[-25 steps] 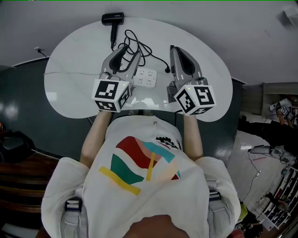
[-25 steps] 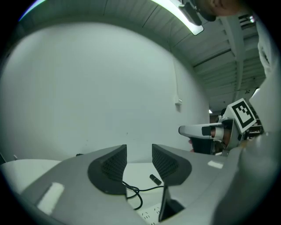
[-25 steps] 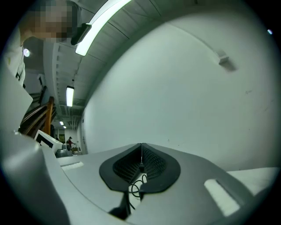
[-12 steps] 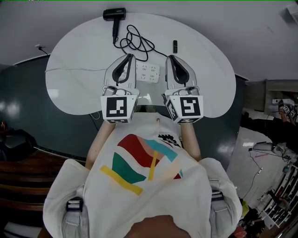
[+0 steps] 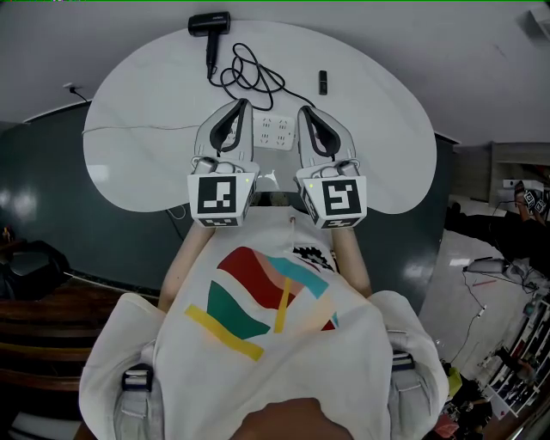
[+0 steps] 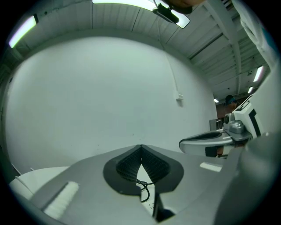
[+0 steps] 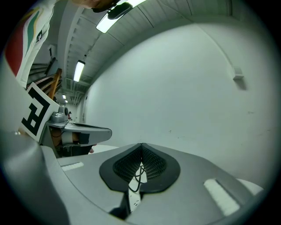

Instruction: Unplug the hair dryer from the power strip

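Head view: I see a white oval table [image 5: 129, 129] over a dark floor [image 5: 43, 180], with a pale wall beyond its far edge. The hair dryer [image 5: 209, 24] lies at the far edge. Its cord [image 5: 249, 77] loops toward the middle, and its plug [image 5: 323, 82] lies flat on the tabletop, well apart from the power strip [image 5: 273, 131]. The strip sits between the left gripper [image 5: 241, 104] and the right gripper [image 5: 302, 111], which flank it near the table's near edge. Left gripper view: the left gripper [image 6: 140, 147] has just been closing. Its jaws now meet at the tips with nothing between them, and a loop of cord [image 6: 144, 188] shows through the gap below. This view adds a ribbed ceiling with a light strip [image 6: 131, 2] and a thin conduit down the wall [image 6: 173, 79], which the head view does not show. Right gripper view: the right gripper [image 7: 141, 145] has its jaws pressed together and empty. The left gripper [image 7: 83, 131] shows at the picture's left.
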### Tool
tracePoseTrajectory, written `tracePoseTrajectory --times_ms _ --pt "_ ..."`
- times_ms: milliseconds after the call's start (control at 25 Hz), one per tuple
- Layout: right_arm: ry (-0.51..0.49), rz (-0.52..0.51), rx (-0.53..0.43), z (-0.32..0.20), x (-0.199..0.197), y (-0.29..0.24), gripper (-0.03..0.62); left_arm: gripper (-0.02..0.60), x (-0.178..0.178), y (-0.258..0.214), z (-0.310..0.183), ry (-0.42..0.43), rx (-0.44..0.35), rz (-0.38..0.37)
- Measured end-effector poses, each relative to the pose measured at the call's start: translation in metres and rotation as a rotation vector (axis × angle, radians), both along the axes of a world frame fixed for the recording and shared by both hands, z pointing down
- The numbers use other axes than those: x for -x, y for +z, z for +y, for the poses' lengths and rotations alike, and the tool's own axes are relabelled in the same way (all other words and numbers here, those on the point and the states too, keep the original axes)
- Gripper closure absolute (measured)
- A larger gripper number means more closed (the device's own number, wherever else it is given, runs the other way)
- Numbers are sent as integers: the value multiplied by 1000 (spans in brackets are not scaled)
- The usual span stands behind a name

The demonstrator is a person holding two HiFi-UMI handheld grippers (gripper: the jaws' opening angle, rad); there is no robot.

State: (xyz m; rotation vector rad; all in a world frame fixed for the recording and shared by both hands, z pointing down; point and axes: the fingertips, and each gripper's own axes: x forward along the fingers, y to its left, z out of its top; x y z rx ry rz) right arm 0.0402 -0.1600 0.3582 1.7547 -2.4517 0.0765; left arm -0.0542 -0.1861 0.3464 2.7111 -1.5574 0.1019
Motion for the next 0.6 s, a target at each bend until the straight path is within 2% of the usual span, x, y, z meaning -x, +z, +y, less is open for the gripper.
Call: tracePoseTrajectory --times_ms 600 --pt "35 -1 4 0 -13 -1 582 581 -5 -3 0 14 8 2"
